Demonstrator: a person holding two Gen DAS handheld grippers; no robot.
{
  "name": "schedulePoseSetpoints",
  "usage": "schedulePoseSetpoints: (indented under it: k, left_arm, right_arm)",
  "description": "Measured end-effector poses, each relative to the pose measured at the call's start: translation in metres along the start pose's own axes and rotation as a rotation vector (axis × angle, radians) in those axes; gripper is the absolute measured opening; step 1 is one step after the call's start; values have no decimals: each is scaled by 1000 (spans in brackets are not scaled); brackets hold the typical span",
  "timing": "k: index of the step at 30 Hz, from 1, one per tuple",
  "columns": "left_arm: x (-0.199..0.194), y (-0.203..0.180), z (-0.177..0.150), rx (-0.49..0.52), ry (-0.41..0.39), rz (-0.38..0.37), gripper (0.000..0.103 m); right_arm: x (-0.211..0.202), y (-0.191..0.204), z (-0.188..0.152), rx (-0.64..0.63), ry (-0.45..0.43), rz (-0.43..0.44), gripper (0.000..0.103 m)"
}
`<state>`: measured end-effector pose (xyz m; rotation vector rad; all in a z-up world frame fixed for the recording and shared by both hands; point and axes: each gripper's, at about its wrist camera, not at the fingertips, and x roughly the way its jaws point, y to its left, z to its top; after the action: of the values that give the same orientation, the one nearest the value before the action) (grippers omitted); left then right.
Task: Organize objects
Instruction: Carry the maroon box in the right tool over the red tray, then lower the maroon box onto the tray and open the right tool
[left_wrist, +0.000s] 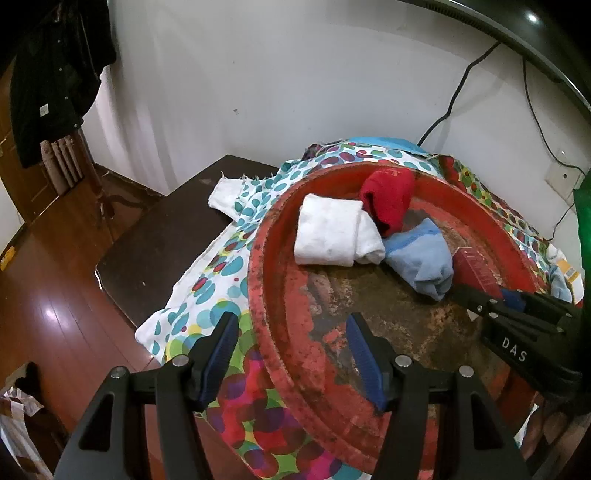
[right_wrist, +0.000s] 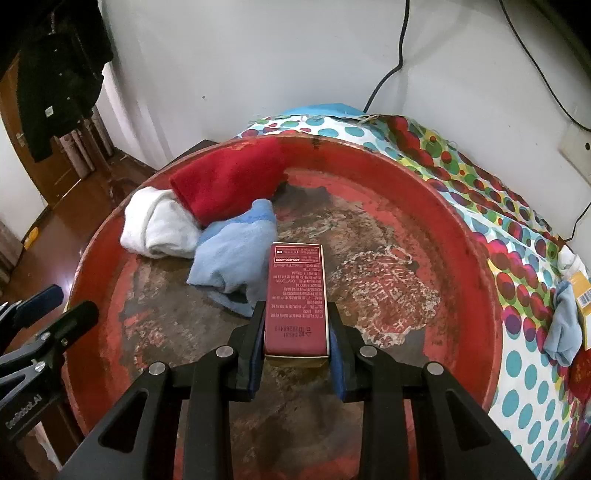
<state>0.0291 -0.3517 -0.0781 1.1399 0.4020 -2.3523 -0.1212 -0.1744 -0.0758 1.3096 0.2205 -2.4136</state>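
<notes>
My right claw (right_wrist: 296, 332) pinches the red box (right_wrist: 296, 295) over the tray (right_wrist: 461, 229) to join the socks (right_wrist: 236, 254); my left claw (left_wrist: 291, 354) waits spread.

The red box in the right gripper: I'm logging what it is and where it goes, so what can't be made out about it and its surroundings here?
- Red box: print too small and upside down in the right wrist view; its underside is hidden.
- Same box in the left wrist view: mostly hidden behind the right gripper.
- Yellow packet: cut off by the fisheye edge.
- Light blue cloth: the box hides its near corner.
- Whether the box touches the red tray: unclear.
</notes>
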Motion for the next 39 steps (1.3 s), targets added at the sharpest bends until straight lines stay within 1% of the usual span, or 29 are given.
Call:
schedulePoseSetpoints:
  k: [6,8,10,12,18,23,27,30,35,39]
  left_arm:
    - [-2,-4,0,11,-5,1,62]
    - [-2,-4,0,13,-5,0,62]
    - [-2,-5,0,17,-6,1,62]
    - [-3,-7,-1,21,-7,5,62]
    - [-4,-11,-2,37,-13,7,62]
    - [-8,-19,-5,62,-26,20,62]
    - [-11,-30,-7,95,-36,13,62]
    - [-14,-43,-11,151,-56,27,62]
    - [-19,-64,-16,225,-78,9,62]
    - [-23,-78,-22,277,-105,6,62]
  right_arm:
    - [-1,1,-5,-5,-5,0,29]
    - [-3,1,-5,-8,-13,2,32]
    - [-8,2,-4,-14,-27,-6,42]
    - [-13,2,-4,-17,-40,-7,48]
    - [-28,-7,-7,9,-70,-6,50]
    - [-45,-25,-20,40,-93,-13,50]
    - [-62,-52,-38,72,-102,-43,51]
    - [-70,-77,-52,101,-105,-76,52]
    - [-86,-137,-79,194,-105,-142,54]
    - [-107,-197,-110,278,-111,-225,55]
